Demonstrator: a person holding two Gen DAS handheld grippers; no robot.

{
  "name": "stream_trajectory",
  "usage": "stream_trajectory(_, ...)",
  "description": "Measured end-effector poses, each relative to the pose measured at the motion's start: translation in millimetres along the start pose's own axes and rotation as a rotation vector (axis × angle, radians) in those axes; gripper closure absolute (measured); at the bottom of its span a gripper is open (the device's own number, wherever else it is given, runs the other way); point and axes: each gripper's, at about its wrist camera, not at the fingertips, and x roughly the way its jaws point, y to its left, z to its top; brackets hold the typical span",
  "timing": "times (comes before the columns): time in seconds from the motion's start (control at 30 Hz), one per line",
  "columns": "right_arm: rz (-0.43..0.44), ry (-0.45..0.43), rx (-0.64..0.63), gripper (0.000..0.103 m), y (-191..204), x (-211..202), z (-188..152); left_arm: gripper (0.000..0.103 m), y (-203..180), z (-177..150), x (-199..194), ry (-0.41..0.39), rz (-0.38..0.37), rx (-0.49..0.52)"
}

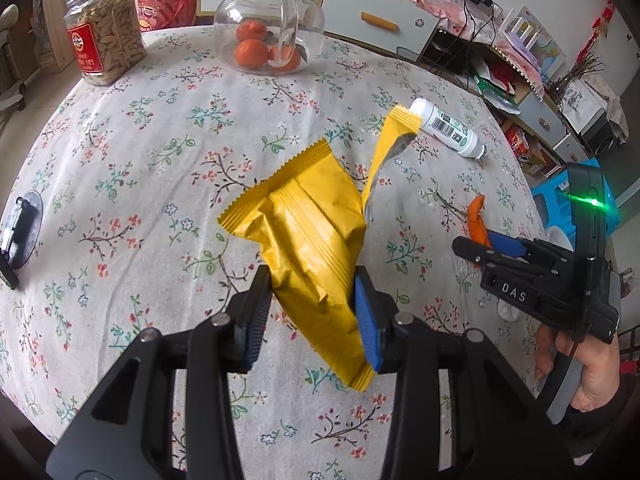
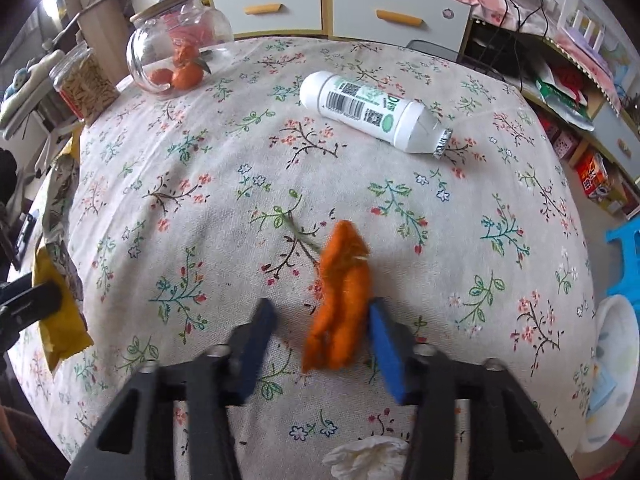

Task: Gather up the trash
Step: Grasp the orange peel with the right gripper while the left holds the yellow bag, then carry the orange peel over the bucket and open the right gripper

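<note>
Trash half gathered. Yellow wrapper (image 1: 308,248) clamped in left gripper (image 1: 312,312), centre frame, lifted off floral tablecloth (image 1: 132,184). Orange peel (image 2: 342,300) sitting between fingers of right gripper (image 2: 320,324), lower centre of right view; blurred there, so pads probably closing in but not clearly pressing yet. Still lying loose: white bottle (image 2: 372,114) on its side, upper right of centre, and crumpled tissue (image 2: 366,458) at bottom edge. No bin visible anywhere. Not for collecting, by the look: glass jar (image 1: 268,24) with mandarins and nut jar (image 1: 106,32), upper left. Behind, drawers (image 2: 320,0) and cluttered shelves along top.
</note>
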Motion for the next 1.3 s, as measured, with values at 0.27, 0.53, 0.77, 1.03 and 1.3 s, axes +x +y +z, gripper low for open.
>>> stream_trajectory(0.27, 0.037, -0.020, 0.053, 0.083, -30, -20, -10, 0.061, -11, 1, 1, -0.002, -0.015, -0.001)
stream_trajectory(0.53, 0.052, -0.069, 0.122, 0.084, -69, -51, -22, 0.061, -38, 7, 4, -0.002, -0.049, 0.026)
stream_trajectory(0.77, 0.043, -0.105, 0.213, 0.084, -118, -78, -43, 0.061, -69, 11, 9, -0.002, -0.089, 0.070)
stream_trajectory(1.03, 0.005, -0.136, 0.347, 0.084, -189, -105, -70, 0.061, -103, 13, 15, 0.005, -0.129, 0.115)
stream_trajectory(1.3, -0.053, -0.138, 0.484, 0.084, -261, -120, -103, 0.061, -136, 12, 20, 0.013, -0.159, 0.165)
